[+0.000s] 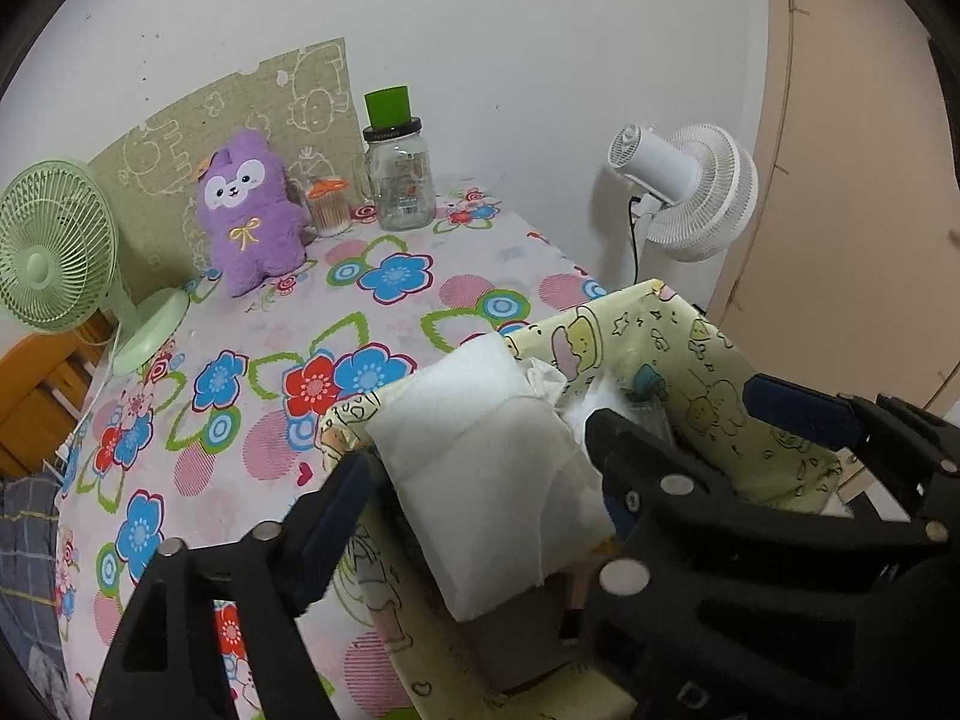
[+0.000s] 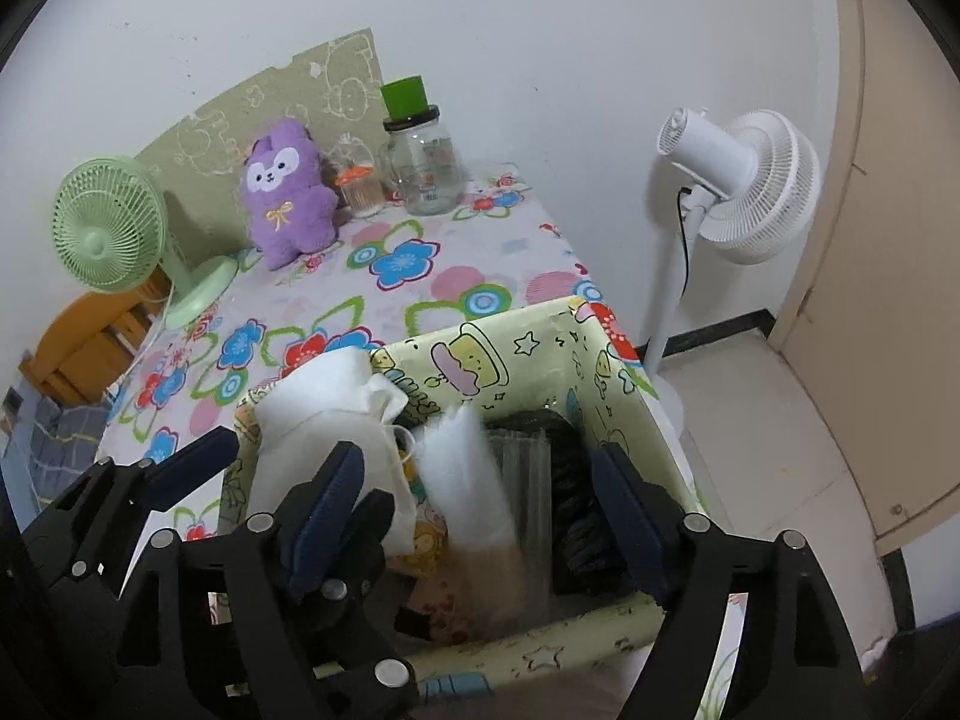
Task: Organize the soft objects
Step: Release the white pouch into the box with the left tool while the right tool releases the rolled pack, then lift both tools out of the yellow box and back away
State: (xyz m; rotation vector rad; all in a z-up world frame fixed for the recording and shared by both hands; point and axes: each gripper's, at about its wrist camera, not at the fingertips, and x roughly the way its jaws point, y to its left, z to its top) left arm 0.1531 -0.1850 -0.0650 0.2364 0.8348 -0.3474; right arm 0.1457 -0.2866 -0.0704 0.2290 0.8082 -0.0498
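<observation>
With both the left gripper (image 1: 480,468) and right gripper (image 2: 474,486) spread wide, the white folded cloth pad (image 1: 480,462) is being left at nine o'clock in the yellow cartoon-printed box (image 2: 540,330); both should be lifted straight clear.

A blurred white bundle (image 2: 465,480) hides the box (image 2: 624,414) floor; the dark thing (image 2: 570,480) beside it is unidentifiable.

Two fans: one green fan (image 1: 57,246), one white fan (image 1: 690,189). One purple plush toy (image 1: 252,210), one glass jar (image 1: 403,180), one patterned box (image 2: 540,354). Two grippers: left gripper (image 1: 474,456), right gripper (image 2: 480,474)
</observation>
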